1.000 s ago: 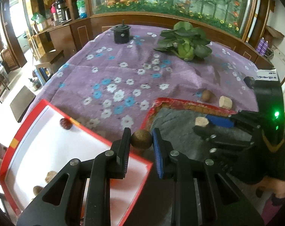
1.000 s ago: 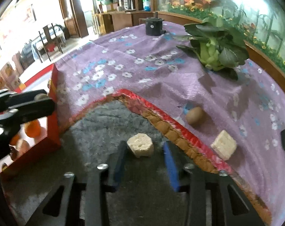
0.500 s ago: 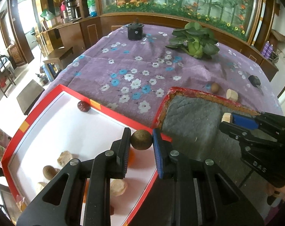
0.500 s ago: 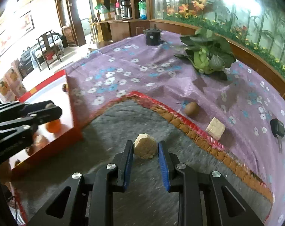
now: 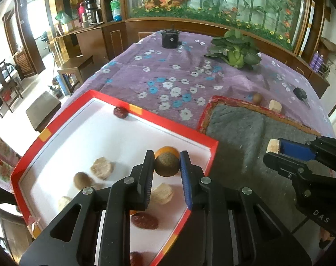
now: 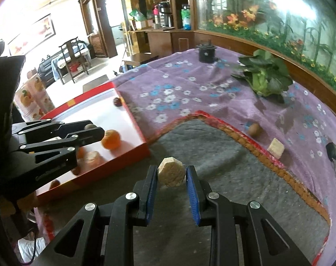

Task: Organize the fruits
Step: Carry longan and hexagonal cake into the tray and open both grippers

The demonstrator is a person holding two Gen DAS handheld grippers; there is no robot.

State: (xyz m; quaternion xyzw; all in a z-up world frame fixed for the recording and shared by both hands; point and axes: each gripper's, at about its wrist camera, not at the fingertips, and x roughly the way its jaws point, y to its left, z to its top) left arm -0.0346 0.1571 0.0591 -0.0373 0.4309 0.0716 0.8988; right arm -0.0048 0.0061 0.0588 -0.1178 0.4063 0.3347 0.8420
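My left gripper [image 5: 166,166] is shut on a round brown fruit [image 5: 166,164] and holds it above the near right corner of the red-rimmed white tray [image 5: 176,124]. The tray holds an orange [image 5: 165,149], dark red dates [image 5: 120,112], brown fruits [image 5: 83,180] and pale pieces [image 5: 100,168]. My right gripper [image 6: 171,175] is shut on a pale hexagonal piece [image 6: 171,174] above the grey mat [image 6: 212,146], to the right of the tray [image 6: 123,155]. It also shows in the left wrist view [image 5: 273,147].
A brown fruit [image 6: 254,129] and a pale cube [image 6: 276,147] lie on the purple flowered cloth [image 6: 190,88] beyond the mat's red edge. A leafy green vegetable [image 6: 265,75], a black grinder [image 6: 206,53] and a small black object [image 6: 333,151] stand farther off.
My left gripper has carried the brown fruit left, farther over the tray. My right gripper, shut on the pale piece since half a second ago, has lifted it and moved toward the tray.
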